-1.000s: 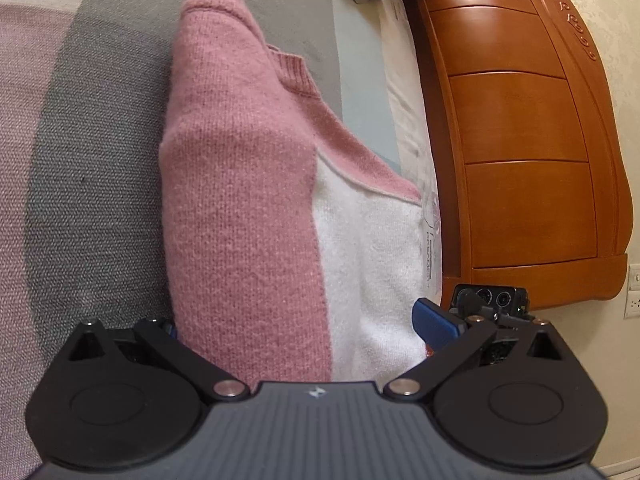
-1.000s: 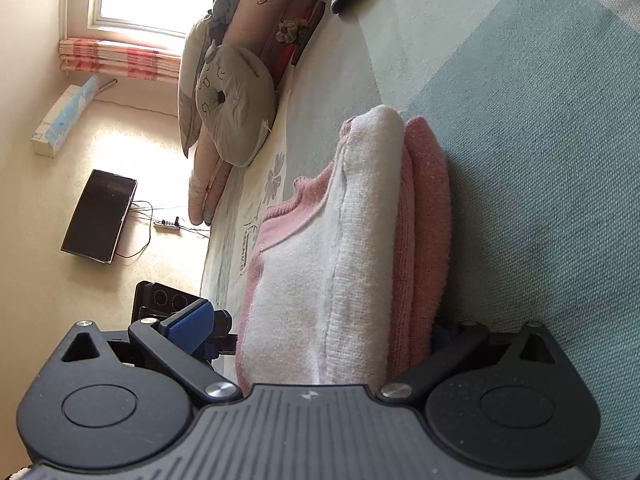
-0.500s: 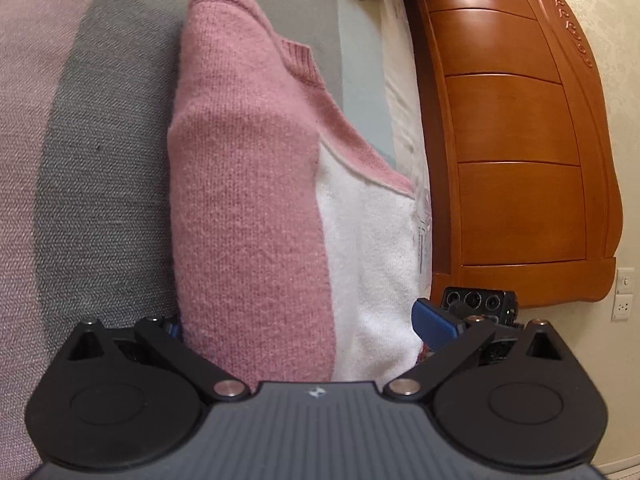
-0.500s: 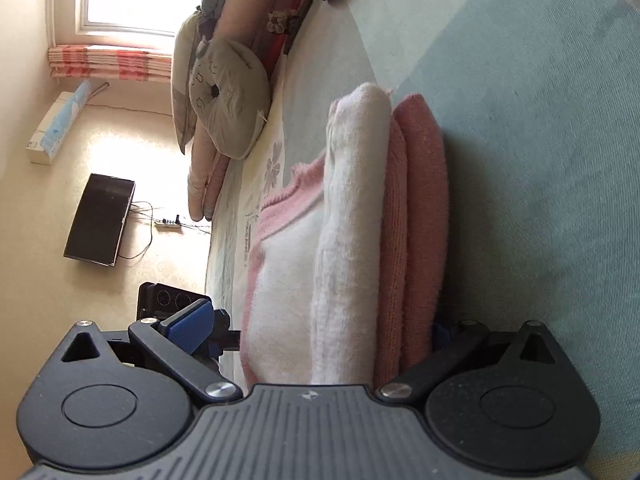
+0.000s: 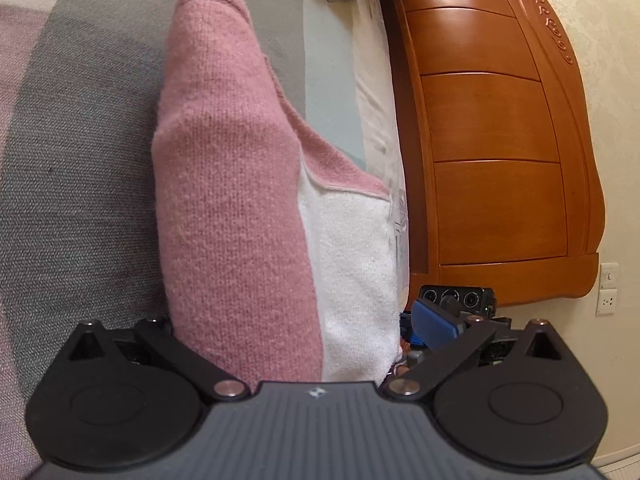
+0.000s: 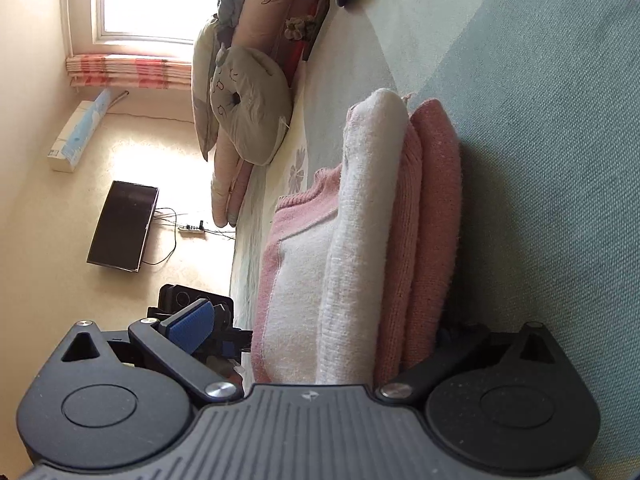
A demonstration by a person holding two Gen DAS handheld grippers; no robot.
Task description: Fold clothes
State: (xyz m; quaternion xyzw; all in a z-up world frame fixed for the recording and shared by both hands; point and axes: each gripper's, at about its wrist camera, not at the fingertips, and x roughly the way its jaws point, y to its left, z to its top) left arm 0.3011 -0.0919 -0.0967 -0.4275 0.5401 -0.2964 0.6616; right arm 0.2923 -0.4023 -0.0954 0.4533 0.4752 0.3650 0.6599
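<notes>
Folded pink-and-white knitted sweater (image 5: 248, 216) lying on the grey, pink and pale-teal striped bedspread (image 5: 80, 184), near the carved orange-brown wooden headboard (image 5: 492, 128). Left gripper (image 5: 292, 332) spread wide around the sweater's near end — pink layer against one side, white layer toward the blue-padded finger (image 5: 434, 324), which stands just clear of the knit. Right gripper (image 6: 320, 340) likewise wide apart, straddling the stacked folds (image 6: 372, 248); blue pad (image 6: 192, 326) apart from the cloth, opposite finger tucked beside the pink layer, contact unclear. Grey round plush cushion (image 6: 248, 104) and long pillows at the mattress edge — black flat screen (image 6: 122, 226) against the beige wall beyond.
</notes>
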